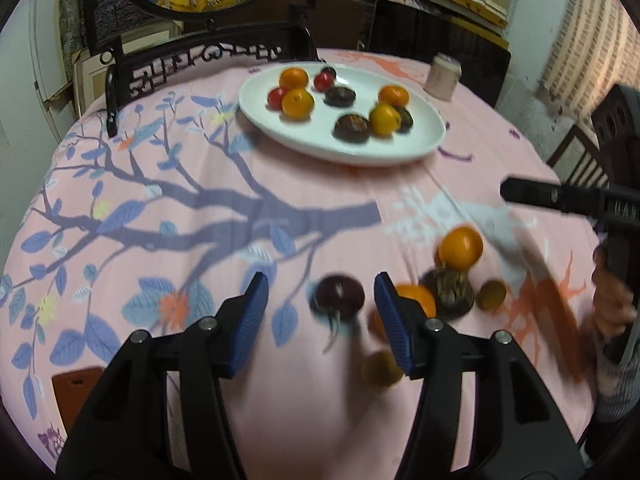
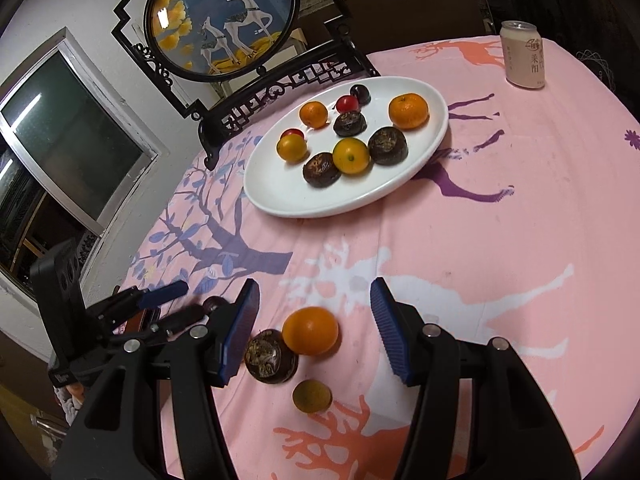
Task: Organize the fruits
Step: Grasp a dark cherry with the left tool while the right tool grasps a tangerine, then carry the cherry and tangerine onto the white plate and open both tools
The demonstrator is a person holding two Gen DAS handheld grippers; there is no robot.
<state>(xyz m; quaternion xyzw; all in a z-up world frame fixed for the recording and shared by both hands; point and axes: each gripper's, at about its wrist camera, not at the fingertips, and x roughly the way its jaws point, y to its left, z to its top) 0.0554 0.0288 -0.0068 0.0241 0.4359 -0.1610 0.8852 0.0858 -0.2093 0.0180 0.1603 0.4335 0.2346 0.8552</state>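
A white plate [image 1: 400, 152] [image 2: 280, 200] at the far side of the table holds several oranges, dark brown fruits and red ones. Loose fruit lies near me on the pink cloth. My left gripper [image 1: 320, 304] [image 2: 176, 306] is open, and a dark purple fruit [image 1: 338, 294] [image 2: 214, 304] sits on the cloth between its blue pads, untouched. An orange [image 1: 416, 300] is half hidden behind its right finger. My right gripper [image 2: 314, 292] is open above an orange [image 2: 310, 336] [image 1: 460, 248], with a dark brown fruit [image 2: 270, 356] [image 1: 452, 292] and a small olive fruit [image 2: 312, 396] beside it.
A pale drink can [image 2: 524, 60] [image 1: 442, 76] stands at the far right of the table. A black framed deer screen [image 2: 220, 20] stands behind the plate. A reddish-brown flat object [image 1: 76, 392] lies at the near left edge. A person's hand [image 1: 612, 304] holds the right gripper.
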